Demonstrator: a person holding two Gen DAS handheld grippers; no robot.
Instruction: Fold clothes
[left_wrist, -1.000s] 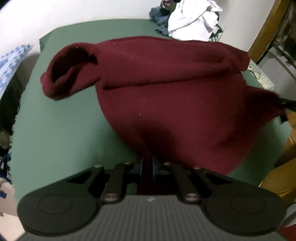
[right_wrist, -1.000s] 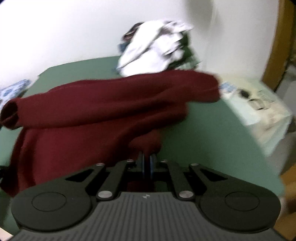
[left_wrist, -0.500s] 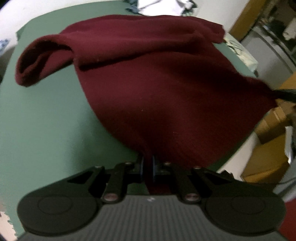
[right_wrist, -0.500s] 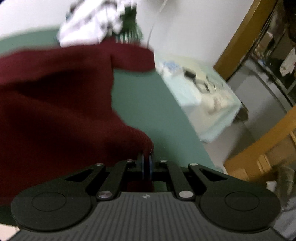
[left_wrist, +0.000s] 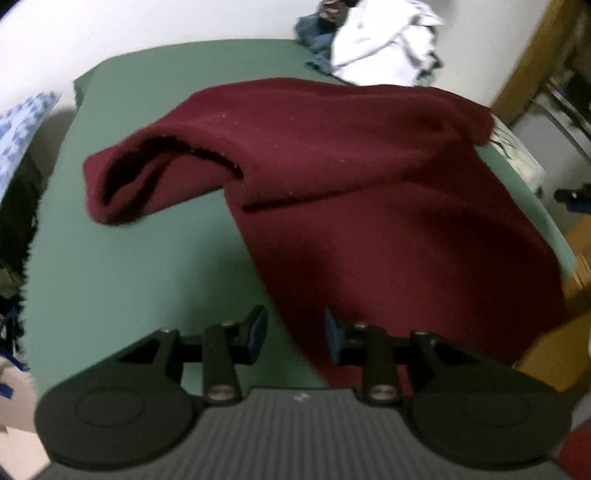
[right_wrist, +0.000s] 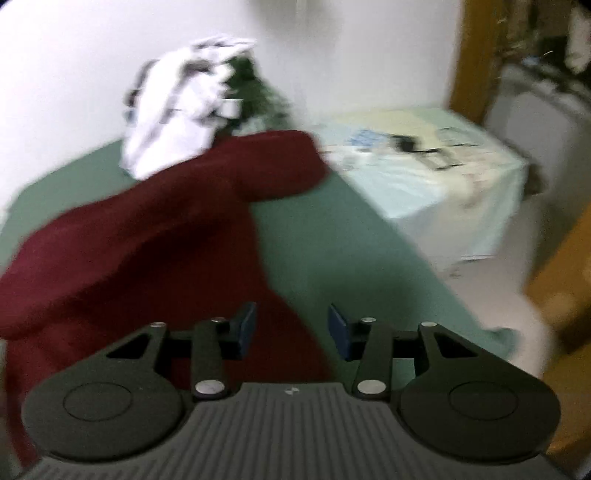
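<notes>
The green cloth-covered table (left_wrist: 122, 266) carries everything here. Across its right half lies the dark red knitted garment (left_wrist: 388, 206), a thick fleecy piece spread from near the far right corner down to the near edge, where its lower part drapes over the near right corner. One tubular end, a sleeve or cuff with its opening showing, reaches out toward the left of the surface and sits humped rather than flat. In the right wrist view the other end of the garment (right_wrist: 155, 240) bulges up toward the far side, so the piece is loosely doubled, not pressed into a neat rectangle.

At the far edge, against the white wall, sits a heap of white and blue crumpled clothes (left_wrist: 373, 44), unfolded as far as can be seen.

The left gripper (left_wrist: 295, 330) hangs just over the garment's near left edge with its fingers spread wide apart and nothing between them. The right gripper (right_wrist: 291, 326) is likewise wide open and empty, over the garment's near right edge.

My reading: the red piece lies laid out with perhaps one loose fold in it; squaring it up remains, and the far pile remains unfolded.
</notes>
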